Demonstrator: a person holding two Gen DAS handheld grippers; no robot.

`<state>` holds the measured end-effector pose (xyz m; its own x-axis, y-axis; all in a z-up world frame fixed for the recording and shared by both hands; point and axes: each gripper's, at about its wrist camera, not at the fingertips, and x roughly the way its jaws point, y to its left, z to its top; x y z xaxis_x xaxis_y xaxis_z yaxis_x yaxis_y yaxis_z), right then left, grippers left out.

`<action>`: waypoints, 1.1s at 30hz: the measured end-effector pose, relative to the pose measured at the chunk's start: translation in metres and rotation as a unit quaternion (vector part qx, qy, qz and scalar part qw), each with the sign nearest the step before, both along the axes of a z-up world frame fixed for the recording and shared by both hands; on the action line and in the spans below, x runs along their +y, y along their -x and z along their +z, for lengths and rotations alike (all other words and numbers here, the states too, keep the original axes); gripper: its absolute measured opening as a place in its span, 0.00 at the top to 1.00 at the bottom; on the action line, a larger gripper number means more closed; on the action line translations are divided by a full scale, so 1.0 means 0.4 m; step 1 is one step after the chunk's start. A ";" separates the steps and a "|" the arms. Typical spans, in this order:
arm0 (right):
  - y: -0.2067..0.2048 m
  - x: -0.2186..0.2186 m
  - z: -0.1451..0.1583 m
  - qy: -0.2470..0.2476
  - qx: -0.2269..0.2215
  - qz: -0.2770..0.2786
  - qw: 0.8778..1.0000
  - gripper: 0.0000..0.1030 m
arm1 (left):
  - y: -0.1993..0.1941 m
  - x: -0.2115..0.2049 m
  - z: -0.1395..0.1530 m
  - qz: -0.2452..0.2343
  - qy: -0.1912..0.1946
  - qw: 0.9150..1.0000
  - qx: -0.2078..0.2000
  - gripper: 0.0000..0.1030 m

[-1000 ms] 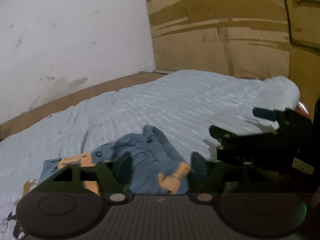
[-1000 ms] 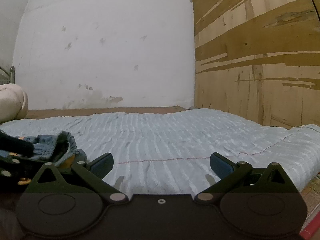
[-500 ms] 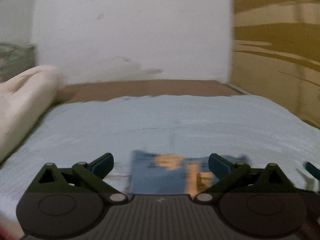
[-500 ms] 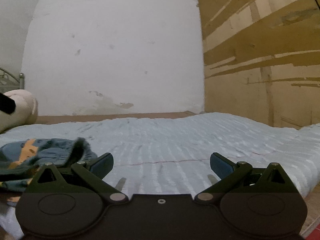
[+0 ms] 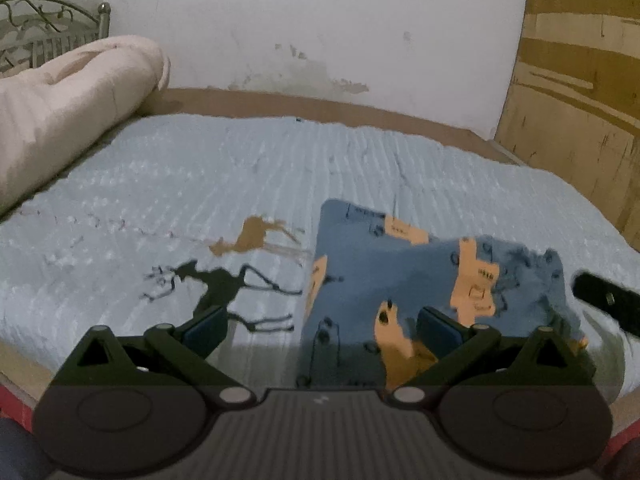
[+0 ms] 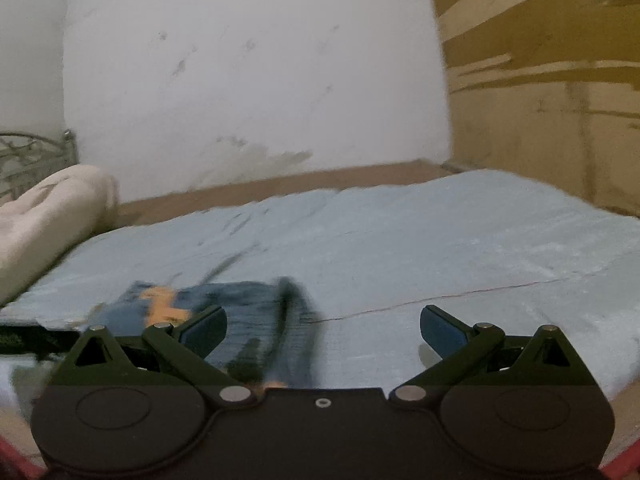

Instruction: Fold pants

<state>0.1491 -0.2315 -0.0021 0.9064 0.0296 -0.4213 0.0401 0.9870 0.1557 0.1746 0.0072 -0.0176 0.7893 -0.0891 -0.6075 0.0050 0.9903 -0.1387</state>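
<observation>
The pants are blue with orange patches and lie folded into a compact bundle near the front edge of the light blue bed cover. My left gripper is open and empty, just above the bundle's near left part. In the right wrist view the pants lie low at the left, blurred. My right gripper is open and empty over the cover, to the right of the pants. A dark finger of the right gripper shows at the right edge of the left wrist view.
A cream rolled quilt lies along the bed's left side by a metal headboard. A white wall stands behind and wooden panels at the right. Deer prints mark the cover left of the pants.
My left gripper has let go of the pants, opened and swung left to face the bed squarely. My right gripper has turned left, bringing the pants into its view.
</observation>
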 end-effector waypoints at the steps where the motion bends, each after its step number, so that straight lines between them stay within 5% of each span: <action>1: -0.012 0.016 0.008 -0.003 0.009 0.010 1.000 0.01 | 0.002 -0.004 -0.010 0.000 0.000 1.000 0.005 0.01; 11: -0.072 0.055 -0.019 0.046 0.134 -0.027 0.990 0.01 | 0.034 -0.004 -0.042 -0.015 -0.003 1.000 0.005 0.01; 15: -0.016 0.011 -0.039 0.018 0.156 -0.031 0.987 0.01 | 0.039 0.002 -0.044 -0.019 0.000 1.000 0.003 0.01; 21: 0.042 0.014 -0.069 0.039 0.167 -0.034 0.985 0.01 | 0.048 0.016 -0.040 -0.019 0.013 1.000 0.000 0.01; 25: 0.067 0.002 -0.066 0.024 0.140 -0.031 0.989 0.01 | 0.051 0.020 -0.046 -0.024 0.013 1.000 -0.002 0.01; 29: 0.079 -0.008 -0.009 0.015 0.062 -0.032 0.997 0.01 | 0.057 0.017 -0.050 -0.025 0.010 1.000 -0.005 0.01; 33: 0.015 0.028 0.028 0.044 0.020 0.028 0.998 0.01 | 0.064 0.012 -0.055 -0.026 0.003 1.000 -0.011 0.01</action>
<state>0.1429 -0.2203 0.0091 0.8865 0.0418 -0.4608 -0.0115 0.9976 0.0684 0.1491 0.0119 -0.0394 0.7966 -0.1344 -0.5893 0.0605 0.9878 -0.1434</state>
